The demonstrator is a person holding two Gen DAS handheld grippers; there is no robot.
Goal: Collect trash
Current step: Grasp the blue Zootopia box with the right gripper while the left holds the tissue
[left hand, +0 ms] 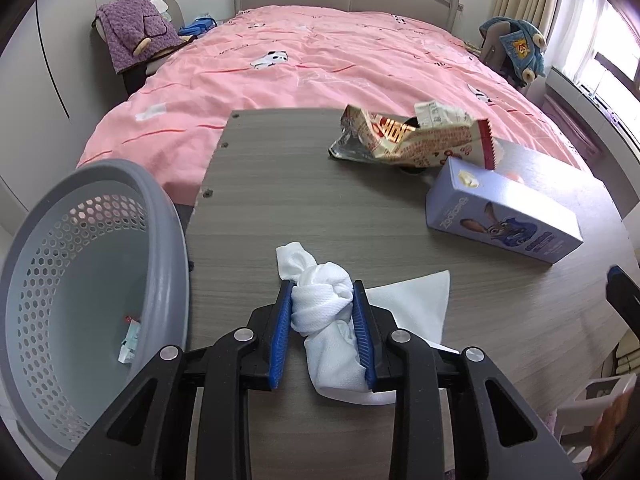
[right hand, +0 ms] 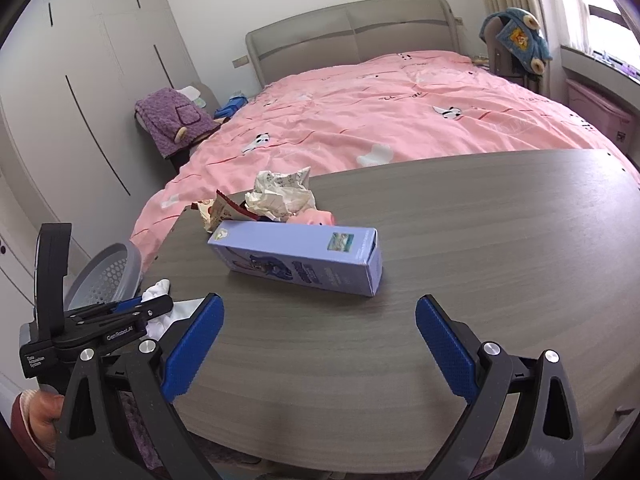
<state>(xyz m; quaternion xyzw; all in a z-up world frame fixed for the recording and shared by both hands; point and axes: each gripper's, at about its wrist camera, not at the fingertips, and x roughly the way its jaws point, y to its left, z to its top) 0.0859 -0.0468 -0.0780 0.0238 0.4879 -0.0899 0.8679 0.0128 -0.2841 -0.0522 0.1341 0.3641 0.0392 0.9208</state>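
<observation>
A soft white tissue wad — crumpled and dimpled — sits near the front edge of the grey wood-grain tabletop, over a flat white sheet. The left tool has its ribbed blue pads pressed on the wad from both sides. A perforated grey plastic basket stands just left. The right tool gapes wide and empty, short of a lilac cardboard box and crinkled wrappers.
</observation>
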